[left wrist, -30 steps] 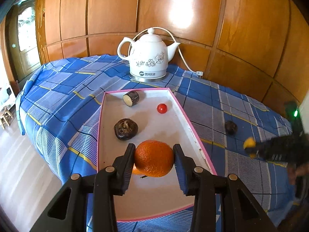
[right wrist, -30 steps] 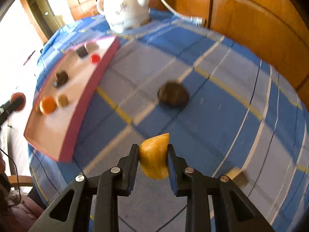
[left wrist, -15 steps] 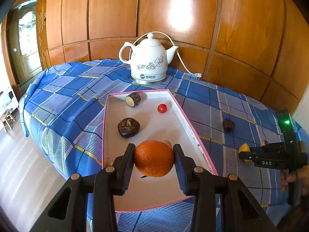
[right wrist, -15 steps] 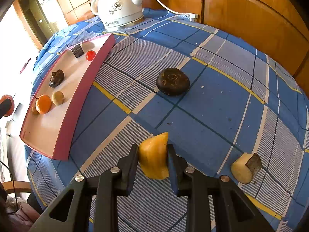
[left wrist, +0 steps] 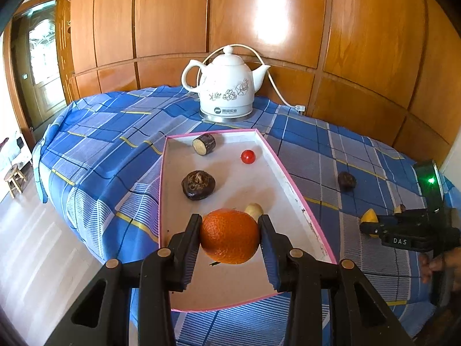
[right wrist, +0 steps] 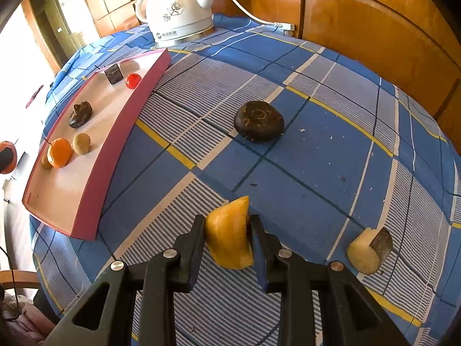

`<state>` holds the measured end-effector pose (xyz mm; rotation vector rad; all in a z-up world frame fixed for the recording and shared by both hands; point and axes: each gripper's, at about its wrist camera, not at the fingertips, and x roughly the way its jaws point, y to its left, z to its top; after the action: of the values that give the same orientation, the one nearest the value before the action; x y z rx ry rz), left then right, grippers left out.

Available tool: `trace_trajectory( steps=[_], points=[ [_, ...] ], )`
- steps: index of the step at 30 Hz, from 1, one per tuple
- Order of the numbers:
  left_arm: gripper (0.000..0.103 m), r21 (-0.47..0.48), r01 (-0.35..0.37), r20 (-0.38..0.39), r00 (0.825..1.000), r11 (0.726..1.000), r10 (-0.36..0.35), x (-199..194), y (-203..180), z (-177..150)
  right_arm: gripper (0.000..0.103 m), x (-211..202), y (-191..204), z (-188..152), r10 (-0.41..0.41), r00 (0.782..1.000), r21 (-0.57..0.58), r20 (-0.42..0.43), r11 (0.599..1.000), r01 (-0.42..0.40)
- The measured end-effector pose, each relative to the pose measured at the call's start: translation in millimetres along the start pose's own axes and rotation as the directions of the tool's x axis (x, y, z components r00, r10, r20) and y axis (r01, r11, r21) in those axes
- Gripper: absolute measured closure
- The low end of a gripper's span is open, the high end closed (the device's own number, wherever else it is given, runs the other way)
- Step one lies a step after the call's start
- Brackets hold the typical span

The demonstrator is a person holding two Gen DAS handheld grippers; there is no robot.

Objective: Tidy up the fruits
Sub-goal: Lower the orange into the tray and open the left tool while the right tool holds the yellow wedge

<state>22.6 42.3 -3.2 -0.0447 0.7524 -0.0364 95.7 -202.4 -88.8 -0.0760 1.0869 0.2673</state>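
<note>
Orange round fruit [left wrist: 229,235] pinched in our left tool [left wrist: 229,238], yellow wedge [right wrist: 230,235] in our right tool [right wrist: 228,238]; either could slip if the grip loosens.

Glossy wood panelling [left wrist: 173,14]; woven checked tablecloth [right wrist: 317,173]; kettle [left wrist: 227,86] (glazed ceramic).

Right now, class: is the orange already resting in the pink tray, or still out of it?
Out, still gripped. The left claw is shut on the orange, holding it above the pink tray.

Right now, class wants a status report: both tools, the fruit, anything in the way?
Left tool shut on orange over pink tray. Right tool shut on yellow wedge. Dark fruit lies ahead on cloth.
</note>
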Motion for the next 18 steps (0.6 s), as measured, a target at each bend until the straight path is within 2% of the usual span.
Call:
trace_trajectory(
  steps=[18],
  points=[
    [0.063, 0.029, -0.005, -0.027, 1.000, 1.000, 0.005, 14.4, -10.9, 2.2, 0.072, -2.7, -2.8, -2.6, 0.018, 1.000, 0.009, 0.025, 1.000, -0.018]
  ],
)
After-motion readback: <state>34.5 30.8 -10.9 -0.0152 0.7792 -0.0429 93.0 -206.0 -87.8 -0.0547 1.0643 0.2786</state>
